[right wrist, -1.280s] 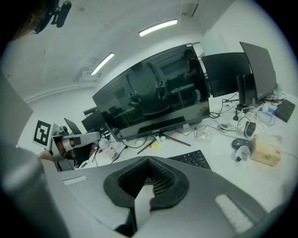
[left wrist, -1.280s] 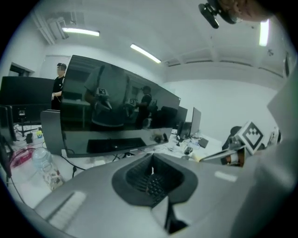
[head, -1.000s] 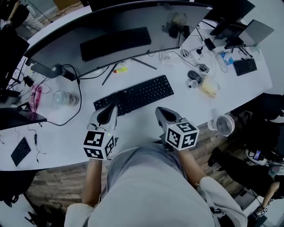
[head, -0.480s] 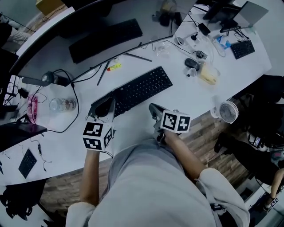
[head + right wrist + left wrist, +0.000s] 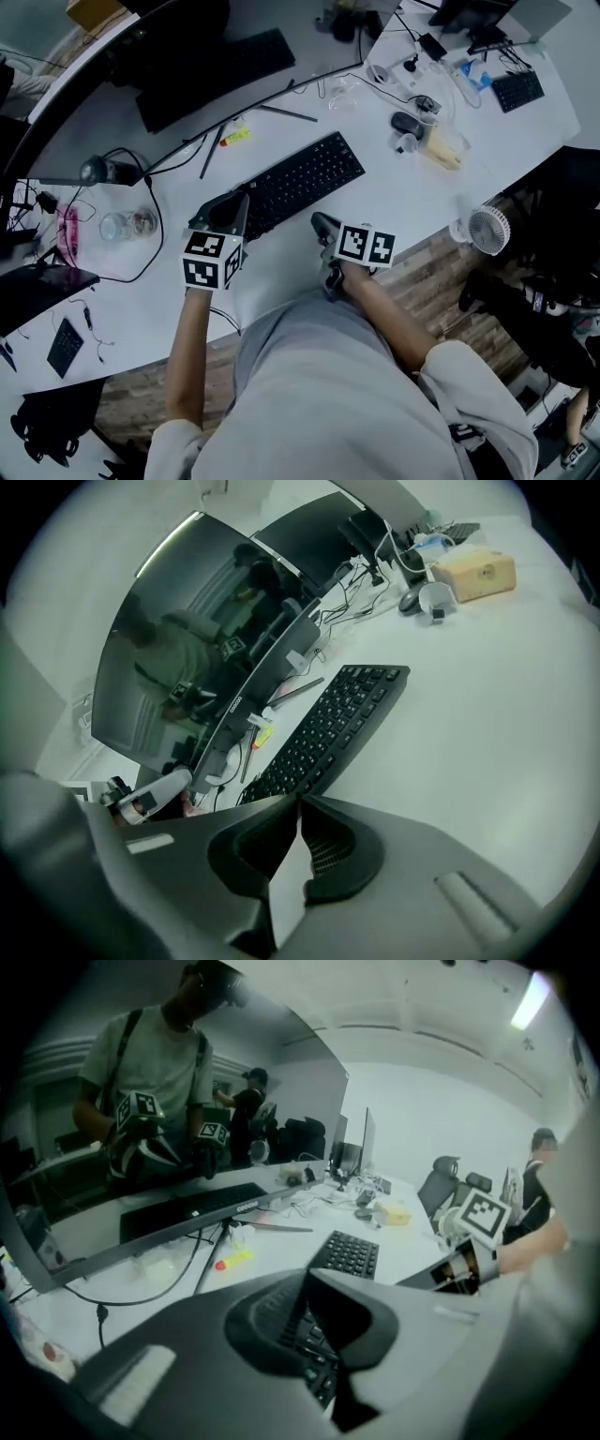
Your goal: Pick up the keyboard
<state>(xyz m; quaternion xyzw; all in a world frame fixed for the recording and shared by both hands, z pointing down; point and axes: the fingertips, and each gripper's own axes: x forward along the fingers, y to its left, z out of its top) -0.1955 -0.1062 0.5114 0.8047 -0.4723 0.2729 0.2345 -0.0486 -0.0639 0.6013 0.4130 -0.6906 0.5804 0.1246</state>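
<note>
Black keyboard [image 5: 298,183] is lying slantwise on the white desk [image 5: 394,202], unlifted, while the left gripper [image 5: 232,208] is hovering at its left end and the right gripper [image 5: 322,225] beside its near edge, both pressed together and empty; seemingly approaching, each is needing to spread before clamping it.

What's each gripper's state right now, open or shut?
Left gripper: shut, holding nothing.
Right gripper: shut, holding nothing.
The keyboard is not gripped.
</note>
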